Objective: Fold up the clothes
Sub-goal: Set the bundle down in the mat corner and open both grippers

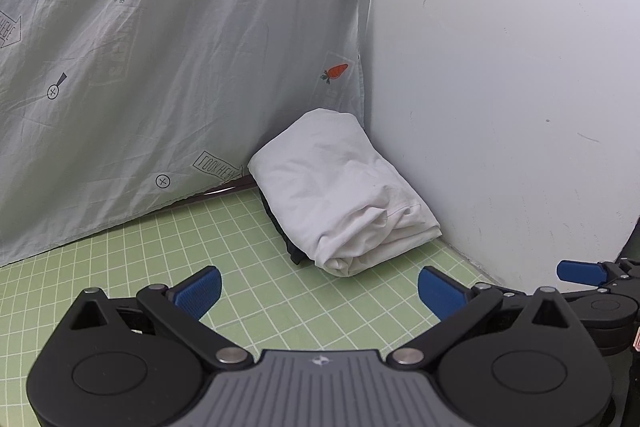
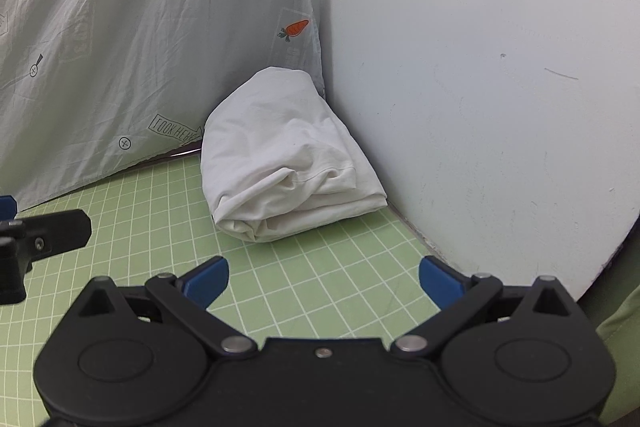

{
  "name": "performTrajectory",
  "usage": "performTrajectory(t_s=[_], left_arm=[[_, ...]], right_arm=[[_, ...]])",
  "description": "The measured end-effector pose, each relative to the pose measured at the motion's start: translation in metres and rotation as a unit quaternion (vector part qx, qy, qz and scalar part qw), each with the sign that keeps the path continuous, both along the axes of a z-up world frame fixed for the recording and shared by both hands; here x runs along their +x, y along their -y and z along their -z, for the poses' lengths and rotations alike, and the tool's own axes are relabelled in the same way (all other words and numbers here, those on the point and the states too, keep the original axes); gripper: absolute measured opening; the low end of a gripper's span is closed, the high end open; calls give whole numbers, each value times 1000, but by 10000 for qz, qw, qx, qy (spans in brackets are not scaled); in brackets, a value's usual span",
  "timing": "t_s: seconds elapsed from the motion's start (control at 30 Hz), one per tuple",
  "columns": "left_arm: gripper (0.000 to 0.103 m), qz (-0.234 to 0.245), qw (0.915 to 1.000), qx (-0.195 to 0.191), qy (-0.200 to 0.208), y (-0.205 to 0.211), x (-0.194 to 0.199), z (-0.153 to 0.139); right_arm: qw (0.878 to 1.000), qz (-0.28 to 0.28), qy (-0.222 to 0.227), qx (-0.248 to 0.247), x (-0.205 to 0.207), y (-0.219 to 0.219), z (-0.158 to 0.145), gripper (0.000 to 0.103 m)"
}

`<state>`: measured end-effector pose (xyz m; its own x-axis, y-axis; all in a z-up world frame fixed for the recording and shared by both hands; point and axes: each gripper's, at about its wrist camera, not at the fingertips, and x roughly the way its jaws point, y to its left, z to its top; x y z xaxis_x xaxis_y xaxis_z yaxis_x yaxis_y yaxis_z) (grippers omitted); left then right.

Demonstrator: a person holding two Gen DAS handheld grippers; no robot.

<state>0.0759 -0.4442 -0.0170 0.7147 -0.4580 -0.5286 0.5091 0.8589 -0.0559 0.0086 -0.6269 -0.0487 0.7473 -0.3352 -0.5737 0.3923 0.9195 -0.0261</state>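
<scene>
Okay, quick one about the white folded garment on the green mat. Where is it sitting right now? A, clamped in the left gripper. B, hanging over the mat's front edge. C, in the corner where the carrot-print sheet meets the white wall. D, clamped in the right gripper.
C: the white folded garment rests on the green mat in the corner between the carrot-print sheet and the white wall, while the left gripper and the right gripper are both open and apart from it.

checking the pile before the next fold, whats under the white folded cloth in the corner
A dark item peeks out along the left edge of the white folded cloth, between it and the green grid mat. Most of it is covered, so what it is cannot be told.
</scene>
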Motion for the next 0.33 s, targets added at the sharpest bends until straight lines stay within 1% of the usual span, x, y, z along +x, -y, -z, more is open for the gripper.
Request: performTrajectory(t_s=[0.33], left_arm=[[103, 22, 10000, 30, -18, -13, -9, 0]], right_arm=[[10000, 0, -13, -14, -6, -14, 0, 103]])
